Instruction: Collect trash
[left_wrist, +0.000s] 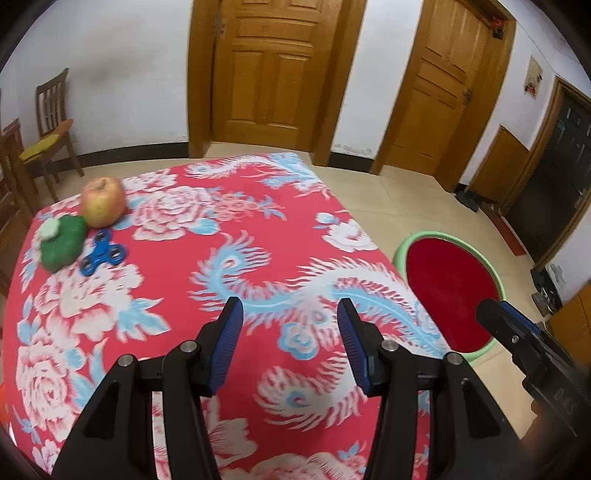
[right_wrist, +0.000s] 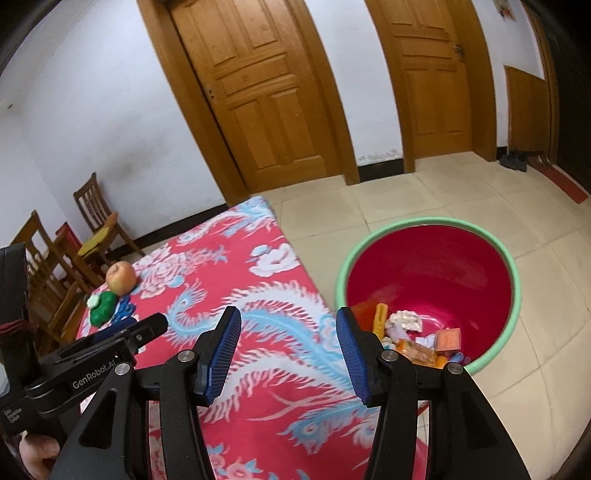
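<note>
1. Tiled floor, white walls, two wooden doors (left_wrist: 269, 70) behind; worktop (left_wrist: 258, 236) draped in a red floral cloth.
2. Left tongs (left_wrist: 290, 314) spread wide, holding nothing; right tongs (right_wrist: 289, 321) likewise gaping and empty.
3. Red basin (right_wrist: 436, 266) with green rim on the floor just beside the worktop, near the right tongs, already holding wrappers and crumpled paper (right_wrist: 404, 320).
4. Far corner, well apart from both tongs: apple (left_wrist: 102, 201), green lump (left_wrist: 62, 242) touching it, blue spinner (left_wrist: 103, 253) alongside.
5. Probably light trash; lump likely soft, best pinched across its middle. Apple firm, round, apt to slip.
</note>
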